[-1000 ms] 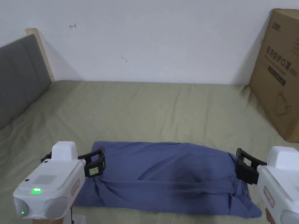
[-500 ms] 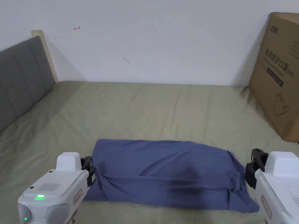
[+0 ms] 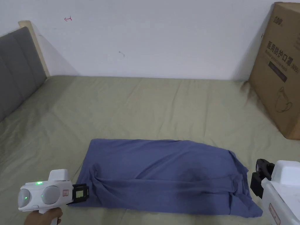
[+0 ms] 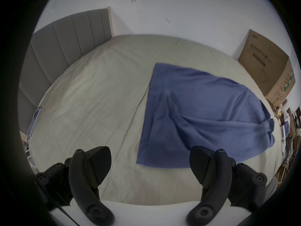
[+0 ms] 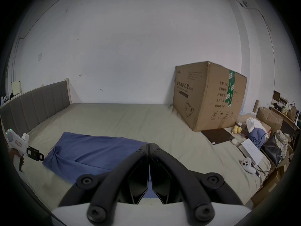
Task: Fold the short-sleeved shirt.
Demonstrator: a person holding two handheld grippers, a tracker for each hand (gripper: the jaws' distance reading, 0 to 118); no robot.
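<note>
— Olive-green bed sheet (image 3: 152, 108) runs back to a plain white wall (image 3: 164, 38), with a grey padded headboard (image 3: 14, 67) on the left and a big brown cardboard box (image 3: 278, 70) standing on the bed at the right. Where is the shirt?

— The blue short-sleeved shirt (image 3: 164, 175) lies on the sheet near the front edge, folded into a wide band with creases running across it and a bunched lump at its right end.

— And the left gripper (image 3: 79, 193)?

— It sits just beside the shirt's near left corner, held by a hand (image 3: 44, 217). In the left gripper view its two black jaws stand wide apart over bare sheet, with nothing between them.

— The right gripper (image 3: 260, 178)?

— Just off the shirt's right end. In the right gripper view the jaws are pressed together tip to tip; blue cloth shows behind and below them, but I see none pinched between the tips.

— Anything else?

— A dark flat pad (image 5: 217, 135) lies beside the box, and a white controller (image 5: 247, 162) near the bed's right edge.
</note>
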